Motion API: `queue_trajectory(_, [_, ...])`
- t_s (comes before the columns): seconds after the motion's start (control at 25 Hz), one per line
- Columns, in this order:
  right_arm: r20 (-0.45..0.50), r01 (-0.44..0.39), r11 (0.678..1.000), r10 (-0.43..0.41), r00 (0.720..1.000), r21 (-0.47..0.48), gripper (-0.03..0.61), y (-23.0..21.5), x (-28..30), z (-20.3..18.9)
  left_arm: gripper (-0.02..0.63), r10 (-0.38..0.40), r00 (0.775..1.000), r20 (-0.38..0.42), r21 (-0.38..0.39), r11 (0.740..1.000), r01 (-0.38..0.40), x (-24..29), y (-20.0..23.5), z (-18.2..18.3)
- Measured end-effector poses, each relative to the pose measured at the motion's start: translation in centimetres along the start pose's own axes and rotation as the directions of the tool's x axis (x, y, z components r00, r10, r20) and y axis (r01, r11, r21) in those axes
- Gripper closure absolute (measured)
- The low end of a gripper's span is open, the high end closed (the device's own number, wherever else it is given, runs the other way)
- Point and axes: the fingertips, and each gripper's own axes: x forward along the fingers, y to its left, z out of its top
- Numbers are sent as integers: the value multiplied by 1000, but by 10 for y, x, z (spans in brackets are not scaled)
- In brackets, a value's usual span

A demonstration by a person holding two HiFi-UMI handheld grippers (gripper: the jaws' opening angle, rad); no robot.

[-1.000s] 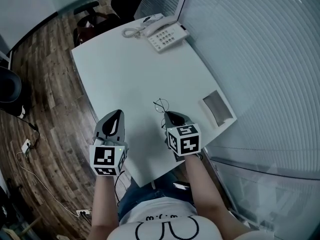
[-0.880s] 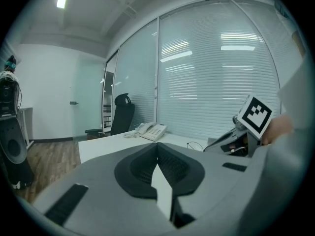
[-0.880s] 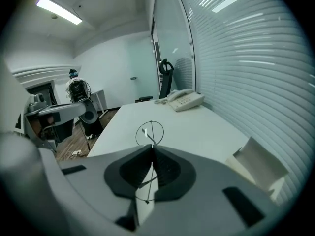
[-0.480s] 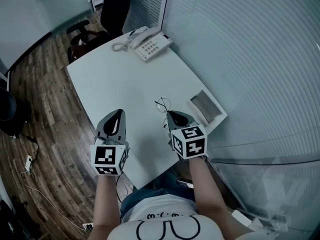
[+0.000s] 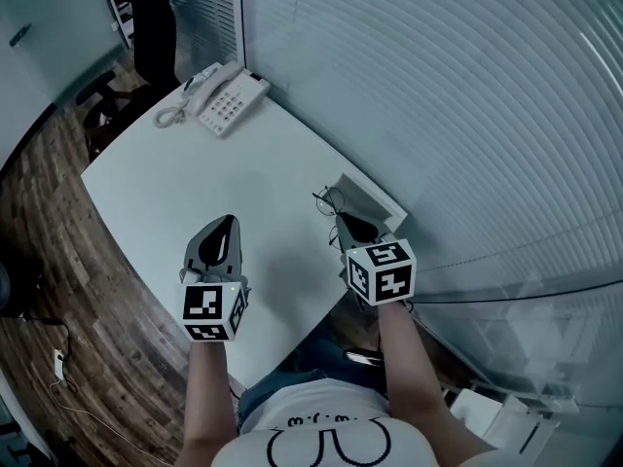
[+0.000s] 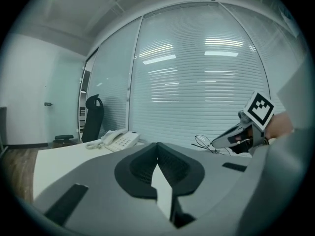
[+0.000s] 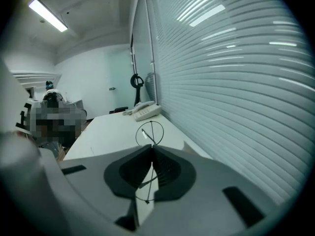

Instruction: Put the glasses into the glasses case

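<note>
White table (image 5: 234, 188), rounded corners, plain top, standing on a dark wood-plank floor (image 5: 58, 290). Its right edge runs along the blinds.

Two things on it:
- telephone (image 5: 226, 95): white desk phone on the far corner next to the blinds, handset on the cradle, keypad facing up. The coiled cord (image 5: 167, 118) loops onto the tabletop at its left side.
- glasses case (image 5: 378, 200): light-coloured and rectangular, lying flat at the near right edge, close to the blinds. It's partly covered in the head view, so I can't tell what's inside.

Phone and case are well apart, at opposite ends of the same edge. The rest of the top is bare white surface.
</note>
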Motion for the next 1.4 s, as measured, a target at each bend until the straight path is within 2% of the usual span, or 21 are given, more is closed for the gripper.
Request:
queue_trajectory(0.12, [-10,39,999,-39,999,21,560,-34,-1,-3,597,-22,1000,-18,-3,1000,22,20,-12,-4])
queue_trajectory(0.24, [-27,58,998,-58,998,1,560,-58,3,-5,597,-28,999,-43,-9,1000,28,36,-17,-11])
queue_trajectory(0.44, [-99,26,986,-43,994,-167,560,-73,23,-19,597,-27,996,-85,-12,1000,26,54,-20,-24])
queue_trajectory(0.6, [-183,-45,954,-11,983,-296,560,-79,44,-32,597,-21,993,-116,-18,1000,19,65,-20,-34])
queue_trajectory(0.8, [-293,-125,886,-12,956,-446,560,-83,64,-45,597,-12,989,-147,-22,1000,8,75,-17,-44])
queue_trajectory(0.96, [-353,-166,866,-13,935,-472,560,-84,74,-57,597,-4,987,-163,-25,1000,0,79,-14,-50])
queue_trajectory(1.24, [-398,-160,845,-67,915,-511,560,-88,83,-67,597,7,985,-173,-24,1000,-11,78,-10,-54])
queue_trajectory(1.4, [-420,-181,836,-64,905,-518,560,-81,81,-69,597,12,985,-173,-30,999,-17,74,-8,-55])
